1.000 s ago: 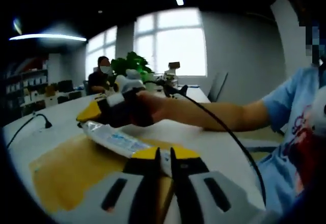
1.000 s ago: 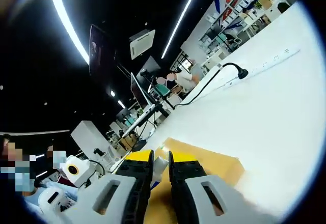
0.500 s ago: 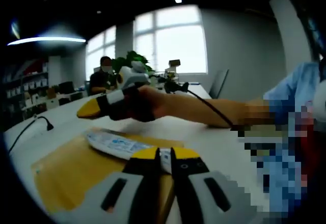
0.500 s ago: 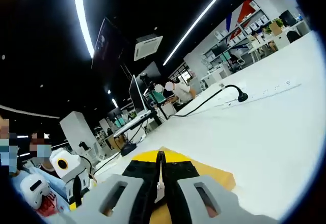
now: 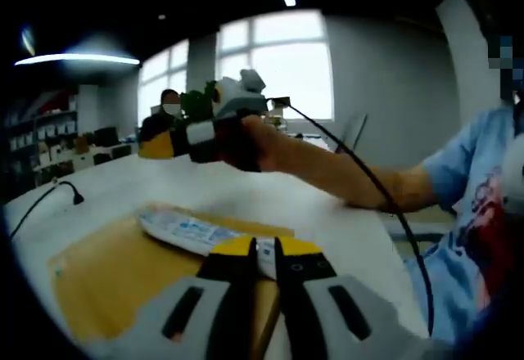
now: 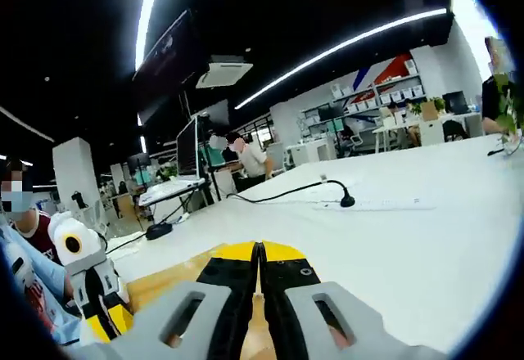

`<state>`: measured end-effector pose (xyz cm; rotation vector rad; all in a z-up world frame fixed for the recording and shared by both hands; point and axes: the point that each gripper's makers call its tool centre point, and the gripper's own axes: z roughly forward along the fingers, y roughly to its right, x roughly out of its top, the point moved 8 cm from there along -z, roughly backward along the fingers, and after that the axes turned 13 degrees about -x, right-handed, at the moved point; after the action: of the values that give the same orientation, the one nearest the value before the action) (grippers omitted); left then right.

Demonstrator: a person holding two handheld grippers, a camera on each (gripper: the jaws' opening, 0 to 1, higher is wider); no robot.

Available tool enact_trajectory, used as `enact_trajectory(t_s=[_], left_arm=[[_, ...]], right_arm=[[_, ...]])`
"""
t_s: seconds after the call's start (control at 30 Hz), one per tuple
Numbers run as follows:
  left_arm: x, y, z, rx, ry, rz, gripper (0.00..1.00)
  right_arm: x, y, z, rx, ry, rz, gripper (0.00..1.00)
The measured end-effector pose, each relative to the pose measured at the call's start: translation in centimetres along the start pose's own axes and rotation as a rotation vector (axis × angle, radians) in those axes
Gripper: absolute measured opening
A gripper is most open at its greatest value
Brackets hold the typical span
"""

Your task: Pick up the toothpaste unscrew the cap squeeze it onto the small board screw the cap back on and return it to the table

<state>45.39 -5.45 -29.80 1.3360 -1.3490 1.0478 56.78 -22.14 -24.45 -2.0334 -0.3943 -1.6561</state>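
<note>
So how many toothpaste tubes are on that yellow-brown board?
1: the white and blue toothpaste tube lies across the yellow-brown board, its near end between the left gripper jaws. Others may be hidden.

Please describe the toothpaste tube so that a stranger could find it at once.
On the white table lies a flat yellow-brown board. The toothpaste tube lies across the board's far edge, one end between the left gripper's yellow-tipped jaws. It is the long white thing with blue print.

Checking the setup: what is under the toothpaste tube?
The toothpaste tube lies on the wooden board, which rests on the white table. The left gripper is clamped on its near end, hiding what lies beneath there.
</note>
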Motion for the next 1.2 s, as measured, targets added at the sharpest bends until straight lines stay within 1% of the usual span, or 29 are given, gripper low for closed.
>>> enact_trajectory(t_s=[0.13,0.2,0.3,0.37,0.43,0.47,0.5,0.57,0.6,0.67,0.7,0.77,0.83,0.87,0.9,0.93,0.97,1.03,1.07,1.1,1.13,1.17,1.2], left_arm=[[0.0,0.0,0.0,0.000,0.002,-0.005,0.09],[0.0,0.0,0.0,0.000,0.001,-0.005,0.09],[0.0,0.0,0.0,0.000,0.002,-0.006,0.09],[0.0,0.0,0.0,-0.006,0.001,-0.004,0.09],[-0.1,-0.1,-0.1,-0.013,0.002,-0.004,0.09],[-0.1,-0.1,-0.1,-0.014,0.004,-0.008,0.09],[-0.1,-0.1,-0.2,-0.016,0.008,-0.018,0.09],[-0.1,-0.2,-0.2,-0.018,0.012,-0.025,0.09],[-0.1,-0.2,-0.2,-0.018,0.013,-0.025,0.09],[-0.1,-0.1,-0.2,-0.015,0.005,-0.017,0.09],[-0.1,0.0,-0.2,-0.012,-0.005,-0.006,0.09],[-0.1,0.1,-0.2,-0.004,-0.020,0.018,0.09],[0.0,0.2,-0.2,0.001,-0.032,0.035,0.09],[0.0,0.2,-0.3,0.003,-0.034,0.037,0.09],[0.0,0.1,-0.3,0.003,-0.027,0.012,0.09],[0.0,-0.1,-0.4,-0.001,-0.021,0.004,0.09],[0.0,-0.1,-0.4,-0.003,-0.018,-0.005,0.09],[-0.1,-0.1,-0.4,-0.004,-0.015,-0.010,0.09],[0.0,0.0,-0.5,0.000,-0.019,-0.006,0.09],[0.0,0.0,-0.6,0.031,-0.037,0.026,0.09],[0.1,0.0,-0.6,0.047,-0.052,0.058,0.09],[0.1,0.2,-0.6,0.058,-0.076,0.102,0.09],[0.1,0.5,-0.4,0.056,-0.088,0.118,0.09]], right_arm=[[1.2,0.2,-1.7,-0.055,0.038,-0.015,0.00],[1.8,0.5,-2.8,-0.097,0.056,-0.055,0.00],[2.4,0.6,-4.6,-0.142,0.089,-0.057,0.00],[3.2,0.7,-5.7,-0.173,0.119,-0.078,0.00],[3.9,0.3,-6.7,-0.168,0.140,-0.098,0.00],[4.4,0.1,-7.5,-0.183,0.160,-0.110,0.00],[5.2,-0.1,-8.6,-0.208,0.209,-0.121,0.00],[5.4,-0.5,-10.5,-0.229,0.251,-0.127,0.00],[5.7,-0.4,-11.1,-0.261,0.246,-0.084,0.00],[6.1,-1.4,-12.0,-0.228,0.249,-0.154,0.00],[6.1,-2.1,-12.6,-0.218,0.231,-0.163,0.00],[6.4,-2.9,-14.2,-0.224,0.244,-0.188,0.00],[6.7,-3.4,-15.9,-0.258,0.273,-0.196,0.00],[6.8,-3.6,-16.4,-0.269,0.278,-0.202,0.00],[6.9,-3.6,-17.1,-0.292,0.279,-0.223,0.00],[7.0,-3.6,-17.8,-0.322,0.288,-0.244,0.00],[7.2,-3.5,-18.6,-0.362,0.309,-0.248,0.00],[7.4,-3.5,-19.5,-0.395,0.329,-0.251,0.00],[7.4,-3.6,-19.8,-0.390,0.340,-0.258,0.00],[7.4,-3.8,-20.0,-0.363,0.356,-0.263,0.00],[7.2,-4.2,-20.0,-0.319,0.341,-0.246,0.00],[7.1,-4.4,-20.1,-0.292,0.334,-0.231,0.00],[7.3,-4.5,-20.3,-0.286,0.353,-0.230,0.01]])
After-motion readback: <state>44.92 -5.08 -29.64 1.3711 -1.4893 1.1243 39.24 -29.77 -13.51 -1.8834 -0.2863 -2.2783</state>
